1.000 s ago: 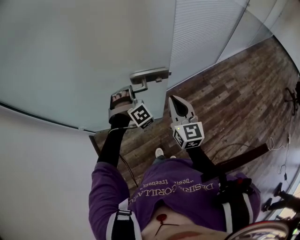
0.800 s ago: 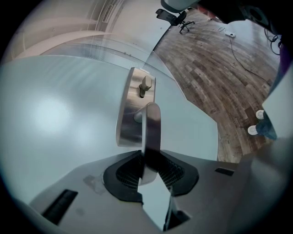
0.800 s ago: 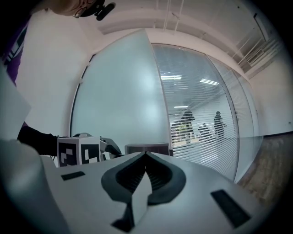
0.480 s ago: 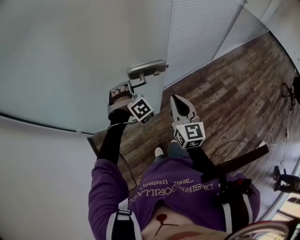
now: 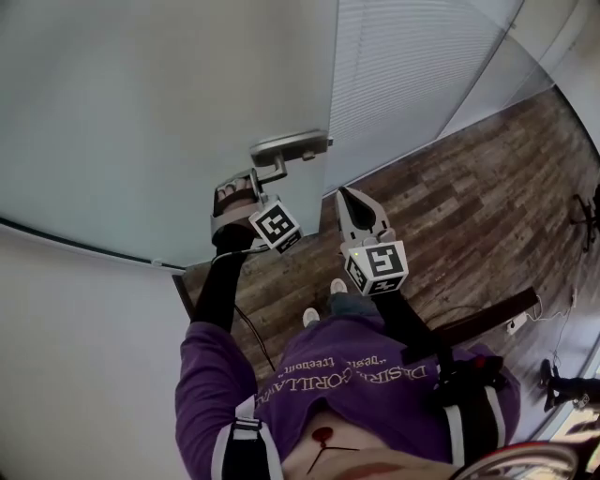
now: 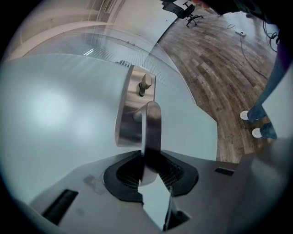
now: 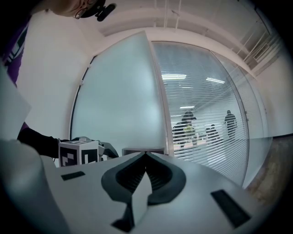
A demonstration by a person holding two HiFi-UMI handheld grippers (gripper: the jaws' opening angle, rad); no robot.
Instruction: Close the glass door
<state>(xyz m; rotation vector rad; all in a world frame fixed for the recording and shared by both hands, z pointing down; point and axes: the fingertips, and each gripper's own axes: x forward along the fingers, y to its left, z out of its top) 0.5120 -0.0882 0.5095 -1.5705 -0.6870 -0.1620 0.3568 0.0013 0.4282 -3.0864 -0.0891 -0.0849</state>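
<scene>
The frosted glass door (image 5: 141, 112) fills the upper left of the head view. Its metal lever handle (image 5: 291, 145) sits near the door's free edge. My left gripper (image 5: 269, 176) is shut on that lever; its jaws have just been closing a little round it. In the left gripper view the lever (image 6: 152, 128) runs down between the two dark pads of the left gripper (image 6: 149, 168), with the handle plate (image 6: 132, 105) behind. My right gripper (image 5: 349, 199) hovers to the right of the handle, shut and empty. In the right gripper view the right gripper (image 7: 146, 156) points level at the door edge.
A striped glass partition (image 5: 412, 66) stands right of the door edge. Wooden floor (image 5: 450, 206) lies below, with the person's shoes (image 5: 320, 302) on it. A white wall (image 5: 75, 356) is at the left. People (image 7: 187, 125) stand behind the partition. An office chair (image 6: 185, 9) is far off.
The door and its handle have shifted left and slightly up in the head view, with both grippers moving along. The person's feet have stepped forward.
</scene>
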